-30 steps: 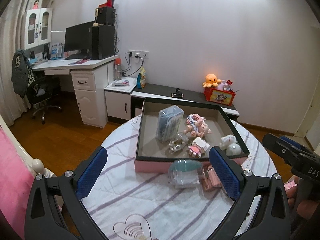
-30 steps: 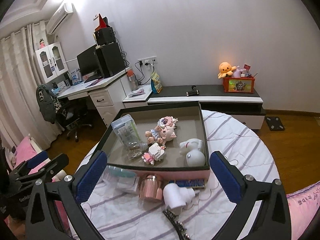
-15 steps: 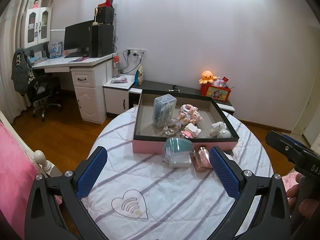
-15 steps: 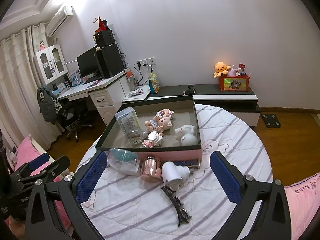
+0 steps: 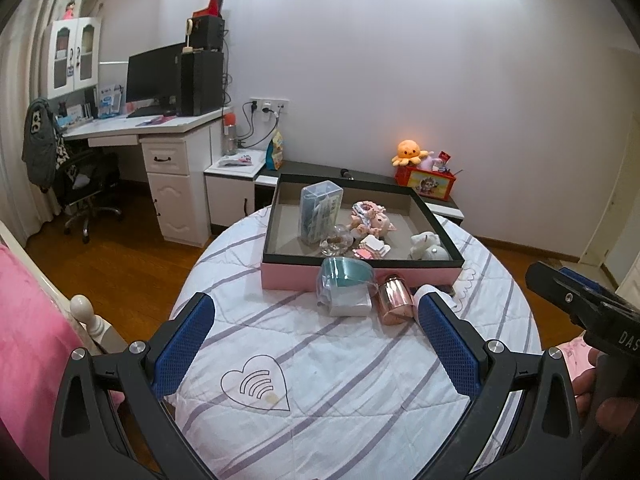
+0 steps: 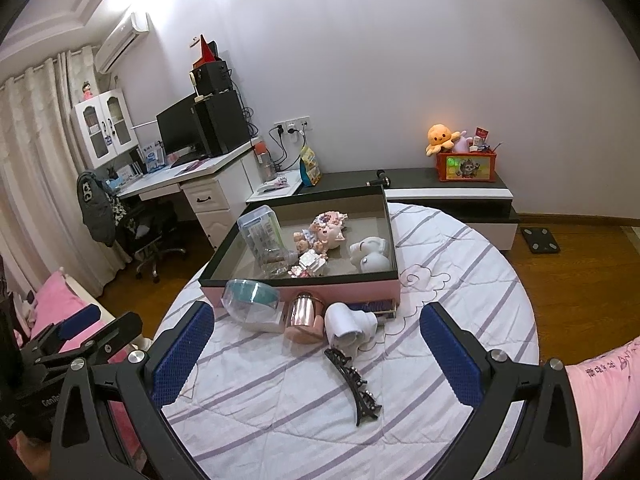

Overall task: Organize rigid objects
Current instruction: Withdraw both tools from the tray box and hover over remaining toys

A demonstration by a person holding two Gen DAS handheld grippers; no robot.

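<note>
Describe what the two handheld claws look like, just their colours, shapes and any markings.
Both claws, left claw and right claw, share one build: black angular plastic frames with triangular cut-outs, silver screw heads, and two fingers faced with blue textured pads. White lettering marks the bodies, only partly readable: "DAS" on the right one, "Gon" on the left.

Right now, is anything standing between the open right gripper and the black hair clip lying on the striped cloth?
Nothing visible blocks it. The black hair clip lies alone on the striped cloth, directly ahead of the right gripper. The white hair-dryer-like device and the rose-gold metal cup lie beyond the clip.
</note>
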